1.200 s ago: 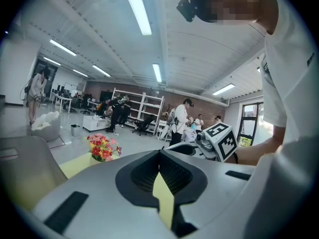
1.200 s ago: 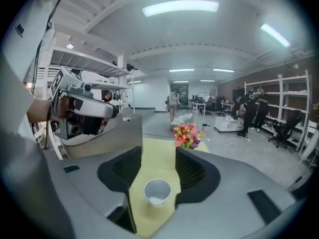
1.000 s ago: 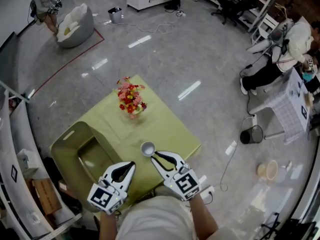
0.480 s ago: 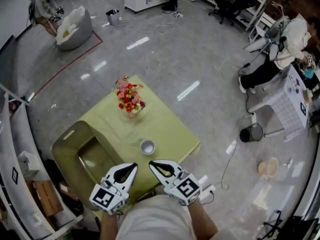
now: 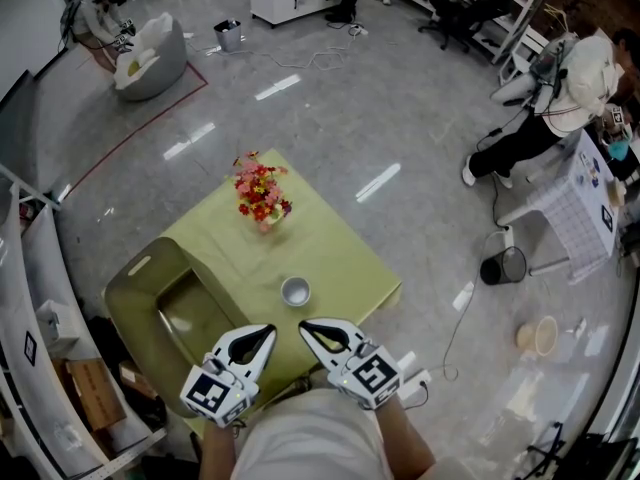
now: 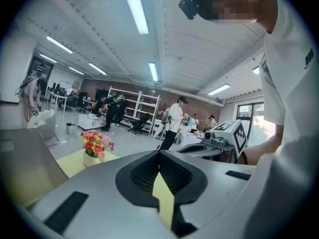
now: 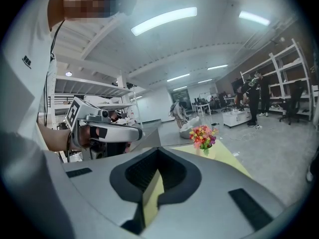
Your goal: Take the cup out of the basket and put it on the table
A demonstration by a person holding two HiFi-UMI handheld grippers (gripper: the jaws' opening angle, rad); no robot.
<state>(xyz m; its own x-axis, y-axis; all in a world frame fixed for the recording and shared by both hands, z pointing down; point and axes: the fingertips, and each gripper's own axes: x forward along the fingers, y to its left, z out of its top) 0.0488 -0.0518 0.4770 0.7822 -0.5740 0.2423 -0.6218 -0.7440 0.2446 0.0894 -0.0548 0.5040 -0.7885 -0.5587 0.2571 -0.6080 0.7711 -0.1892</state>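
table [image 5: 345,253] with a yellow-green cloth is standing in the middle of a grey floor, person standing at its near edge. olive basket [image 5: 128,286] is sitting on the table's left part, and its inside is looking bare from the head view. flowers [image 5: 262,196] in a small pot are standing near the far corner, well apart from everything else.

left gripper [image 5: 267,330] is hanging over the near edge just beside the basket's right wall, fingers together, nothing between them. right gripper [image 5: 303,325] is hanging just beside it, fingers also pressed together on nothing; in its own view only a sliver of yellow cloth is showing through the slot under the tips.

cup [image 5: 295,291] is standing upright on the cloth, mouth up, outside the basket and just to the right of its wall, between the flowers and the grippers. no gripper is touching it.

key relation: the cup is lying straight ahead of the two sets of tips, near them but apart, and closer to the right gripper than to the left. it is round, so there is no long axis to line up with, only the upright one.

judging from this, the cup is already sitting where the task wants it, so the coming move is probably just pulling both grippers back toward the person. risk looks low, since the closed tips are pointing at the cup but not reaching it.
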